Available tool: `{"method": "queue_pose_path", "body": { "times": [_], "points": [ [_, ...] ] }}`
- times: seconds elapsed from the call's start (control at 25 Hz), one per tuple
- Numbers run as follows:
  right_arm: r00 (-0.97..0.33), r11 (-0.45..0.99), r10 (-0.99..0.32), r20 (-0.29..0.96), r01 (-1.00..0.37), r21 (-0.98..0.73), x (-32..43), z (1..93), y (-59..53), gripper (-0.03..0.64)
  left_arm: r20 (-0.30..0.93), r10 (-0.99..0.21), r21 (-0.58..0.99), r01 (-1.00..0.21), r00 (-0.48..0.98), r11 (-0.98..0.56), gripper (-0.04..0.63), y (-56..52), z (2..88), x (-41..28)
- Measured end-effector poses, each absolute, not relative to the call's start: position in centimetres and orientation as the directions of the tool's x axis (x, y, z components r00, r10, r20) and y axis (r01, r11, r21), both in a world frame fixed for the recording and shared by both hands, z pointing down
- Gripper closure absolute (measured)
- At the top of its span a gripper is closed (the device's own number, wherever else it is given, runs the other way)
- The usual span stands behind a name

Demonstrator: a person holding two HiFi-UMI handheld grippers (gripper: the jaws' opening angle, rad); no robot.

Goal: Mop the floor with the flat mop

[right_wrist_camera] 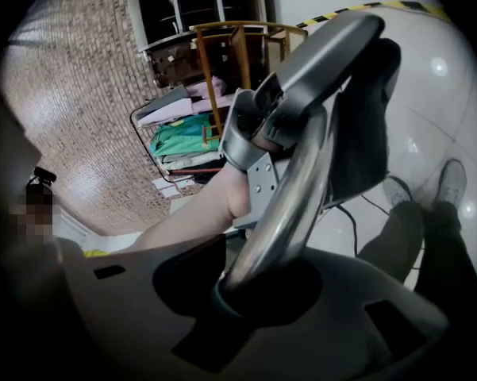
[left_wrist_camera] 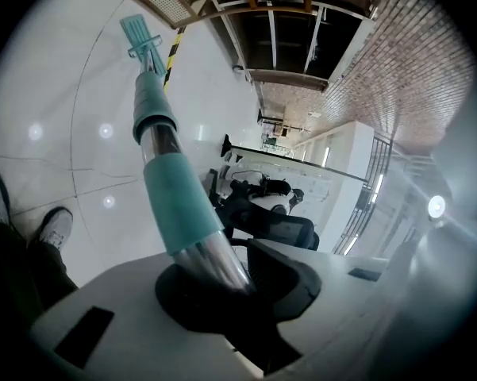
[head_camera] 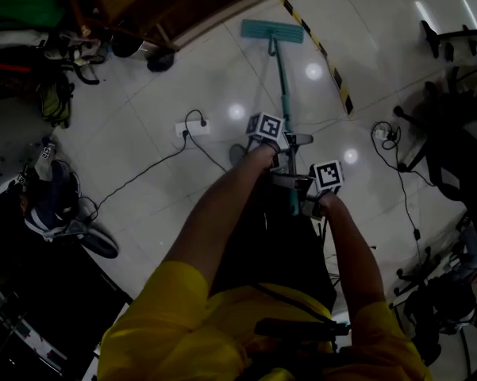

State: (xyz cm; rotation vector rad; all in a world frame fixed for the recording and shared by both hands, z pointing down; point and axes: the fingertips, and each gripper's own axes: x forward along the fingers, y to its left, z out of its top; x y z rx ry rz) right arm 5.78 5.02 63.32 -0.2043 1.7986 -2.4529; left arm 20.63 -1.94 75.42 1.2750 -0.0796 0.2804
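On the floor (head_camera: 222, 78) ahead lies the flat mop (head_camera: 271, 32), pole clamped in left tool (head_camera: 284, 143) and right tool (head_camera: 298, 187).

Dim head view with glare spots on the floor (head_camera: 313, 71); gripper views fisheye-warped, dark-cornered.

The person wears a yellow short-sleeved shirt (head_camera: 182, 324), dark trousers (left_wrist_camera: 20, 272) and pale sneakers (left_wrist_camera: 57, 227). The left gripper (left_wrist_camera: 236, 288) and right gripper (right_wrist_camera: 262, 292) have grey shells, and each bears a cube (head_camera: 266, 125) of black-and-white square markers.
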Motion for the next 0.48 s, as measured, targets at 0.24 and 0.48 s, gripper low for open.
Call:
{"method": "queue_pose_path", "body": {
  "times": [0.24, 0.48],
  "points": [
    [-0.988, -0.409, -0.143, 0.062, 0.002, -0.912, 6.1, 58.2, 16.7, 0.508, 0.175, 0.196, 0.899, -0.238, 0.965, 0.369, 0.515, 10.8, 70.8, 20.5],
    [-0.994, -0.404, -0.032, 0.104, -0.083, -0.911, 6.8, 55.5, 22.4, 0.502, 0.162, 0.058, 0.877, -0.171, 0.985, 0.448, 0.511, 16.2, 67.9, 20.8]
  ]
}}
